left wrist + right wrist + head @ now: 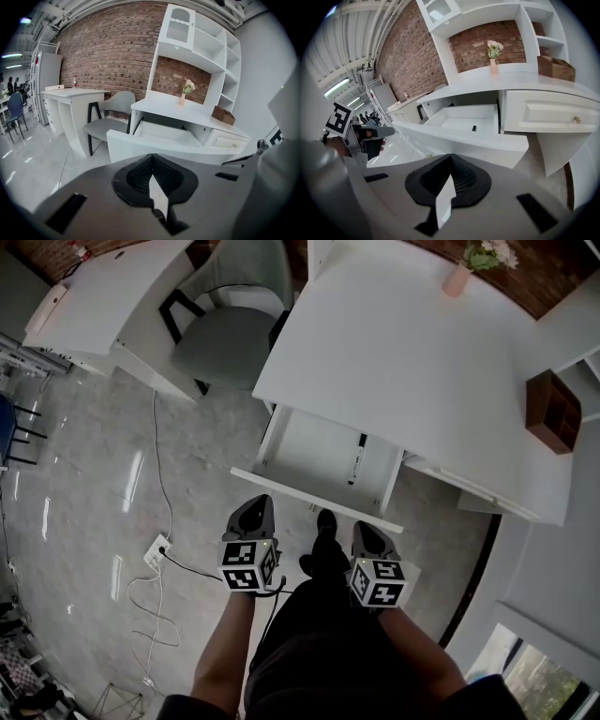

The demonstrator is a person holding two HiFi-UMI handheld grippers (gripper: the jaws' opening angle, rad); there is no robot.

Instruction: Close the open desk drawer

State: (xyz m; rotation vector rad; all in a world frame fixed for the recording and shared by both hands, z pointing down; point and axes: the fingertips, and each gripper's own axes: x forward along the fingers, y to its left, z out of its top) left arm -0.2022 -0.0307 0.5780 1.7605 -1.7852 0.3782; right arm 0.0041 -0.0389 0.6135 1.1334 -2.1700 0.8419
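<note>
The white desk [412, 362] has its wide drawer [314, 451] pulled out toward me. A black marker [357, 460] lies inside it near the right wall. My left gripper [255, 505] hovers just short of the drawer front [309, 495], at its left half, jaws shut and empty. My right gripper [367, 531] is held a little lower, below the front's right end, also shut on nothing. Neither touches the drawer. The drawer front [140, 147] fills the left gripper view beyond the left gripper [151, 159]. In the right gripper view the marker [474, 128] shows past the right gripper [450, 159].
A grey chair [225, 343] stands left of the desk, beside a second white desk [112, 296]. A pink vase [457, 277] and a brown box [551, 409] are on the desk. A power strip [157, 549] with cable lies on the floor. A closed small drawer [548, 115] is at right.
</note>
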